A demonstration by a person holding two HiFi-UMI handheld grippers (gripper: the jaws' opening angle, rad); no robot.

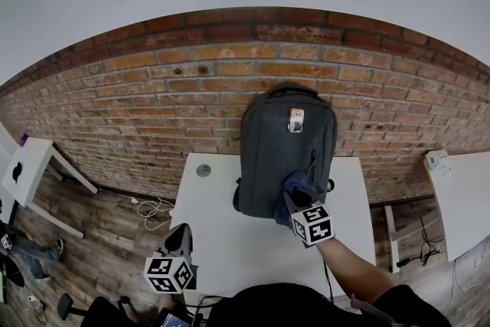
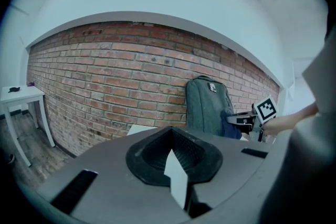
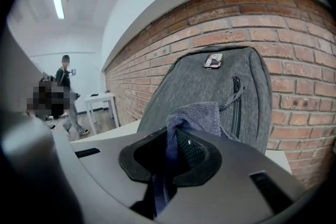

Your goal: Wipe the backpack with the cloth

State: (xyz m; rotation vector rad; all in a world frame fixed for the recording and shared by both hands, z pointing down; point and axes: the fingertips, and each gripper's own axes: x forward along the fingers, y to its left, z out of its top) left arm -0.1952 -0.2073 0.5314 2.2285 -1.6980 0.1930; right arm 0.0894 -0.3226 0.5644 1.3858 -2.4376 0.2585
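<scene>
Spanning the view, a brick wall (image 1: 153, 88) backs the white surface (image 1: 222, 226). The backpack (image 1: 276, 157) stands upright at the surface's 12 o'clock edge, against the wall. The cloth (image 1: 300, 184), clamped in the right claw (image 1: 295, 201), covers the backpack's front at 5 o'clock. The left claw (image 1: 182, 232), closed on nothing, hangs at 7 o'clock, well apart.
</scene>
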